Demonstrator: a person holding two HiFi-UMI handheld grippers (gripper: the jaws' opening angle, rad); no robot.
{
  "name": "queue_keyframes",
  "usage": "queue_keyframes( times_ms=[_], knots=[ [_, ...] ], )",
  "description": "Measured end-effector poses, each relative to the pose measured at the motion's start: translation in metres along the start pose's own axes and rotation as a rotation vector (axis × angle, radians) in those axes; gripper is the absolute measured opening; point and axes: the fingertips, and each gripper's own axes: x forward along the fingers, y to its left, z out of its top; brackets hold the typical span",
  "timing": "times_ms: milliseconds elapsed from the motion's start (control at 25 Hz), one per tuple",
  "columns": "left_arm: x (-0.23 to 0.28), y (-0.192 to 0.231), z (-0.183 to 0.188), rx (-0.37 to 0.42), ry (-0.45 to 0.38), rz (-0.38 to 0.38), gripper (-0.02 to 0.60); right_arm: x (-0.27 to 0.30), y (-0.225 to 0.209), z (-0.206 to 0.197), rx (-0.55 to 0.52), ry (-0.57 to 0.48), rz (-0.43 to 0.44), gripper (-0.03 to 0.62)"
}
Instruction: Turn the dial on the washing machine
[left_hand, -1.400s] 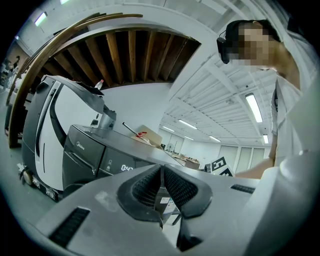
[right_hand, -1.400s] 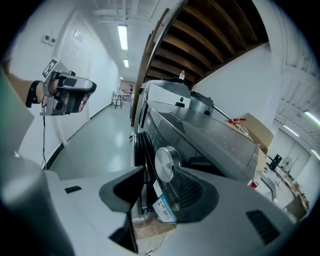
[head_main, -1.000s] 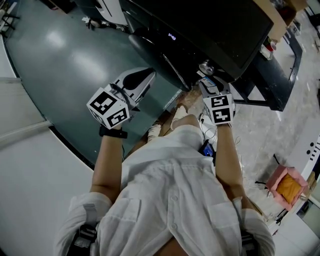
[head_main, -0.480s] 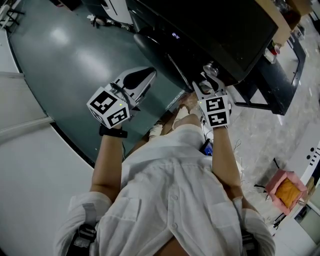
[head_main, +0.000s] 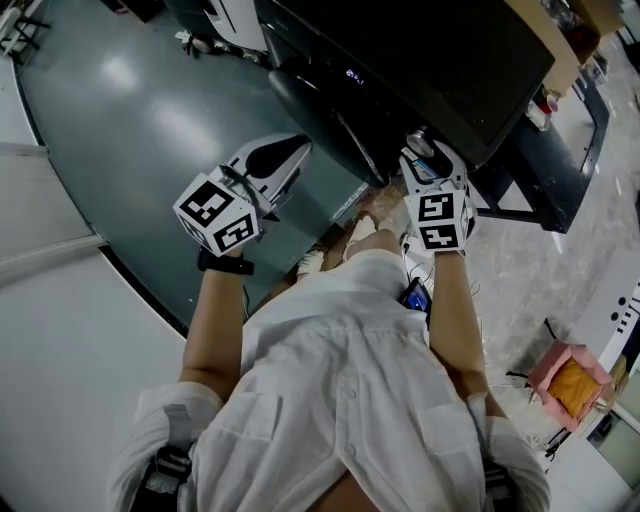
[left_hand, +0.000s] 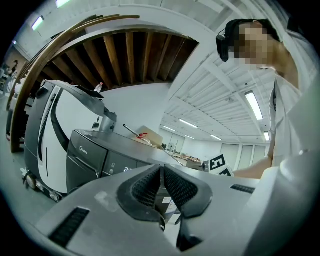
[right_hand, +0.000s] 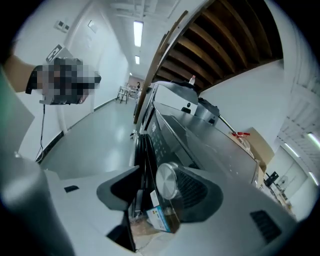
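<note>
Right claw (right_hand: 159, 192) released, its jaws spread either side of the silver dial (right_hand: 166, 180) on the dark washing machine (head_main: 430, 60). Left claw (left_hand: 161, 186) clenched, empty, over the glossy grey-green floor (head_main: 130, 120).

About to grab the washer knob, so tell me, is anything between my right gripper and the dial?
Nothing visible. The silver dial sits between the open jaws of the right gripper, close to one jaw, with an empty gap toward the other.

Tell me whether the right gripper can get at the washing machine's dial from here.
Probably yes: the right gripper has its jaws apart around the dial, with nothing in between.
</note>
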Motion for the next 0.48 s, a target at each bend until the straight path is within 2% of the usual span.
queue_keyframes(
  times_ms=[120,240,320,400,480],
  knots=[
    [-0.002,0.003,0.004,-0.001,-0.008,0.006,0.017,-0.02,-0.006,-0.001,0.043,-0.014,-0.016,0.225],
    [-0.004,0.003,0.008,0.003,-0.02,0.011,0.017,-0.048,-0.018,0.01,0.124,-0.098,-0.039,0.221],
    [-0.006,0.003,0.012,0.005,-0.034,0.014,0.017,-0.068,-0.027,0.015,0.216,-0.18,-0.044,0.193],
    [-0.01,0.002,0.018,0.012,-0.046,0.021,0.017,-0.089,-0.037,0.018,0.327,-0.28,-0.04,0.129],
    [-0.016,0.002,0.023,0.019,-0.054,0.031,0.017,-0.107,-0.044,0.013,0.412,-0.331,-0.033,0.002]
  ],
)
